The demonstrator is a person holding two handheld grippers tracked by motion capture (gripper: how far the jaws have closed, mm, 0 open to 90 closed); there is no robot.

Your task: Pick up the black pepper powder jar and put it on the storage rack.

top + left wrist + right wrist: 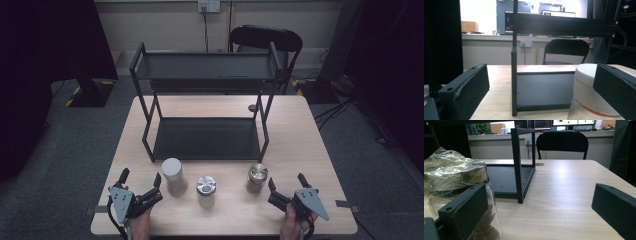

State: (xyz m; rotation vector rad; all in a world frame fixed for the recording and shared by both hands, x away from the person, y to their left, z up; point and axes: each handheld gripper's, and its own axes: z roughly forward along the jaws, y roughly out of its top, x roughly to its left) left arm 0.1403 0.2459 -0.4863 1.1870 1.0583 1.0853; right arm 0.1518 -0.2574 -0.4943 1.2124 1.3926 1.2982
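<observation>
Jars are standing in a row near the front edge of the table (310, 150): a white-lidded jar (174, 176) just beside the left gripper (140, 178), a silver-lidded jar (206, 190) in the middle, and a jar with a crinkled plastic-wrapped lid (257, 178) holding brown pieces, just beside the right gripper (286, 182). Both grippers are resting low with their jaws spread wide, gripping nothing. Beyond the jars a black two-tier rack (207, 102) is sitting with both shelves bare on the pale wood, and behind the table a black folding chair (266, 39) is standing against the wall.
</observation>
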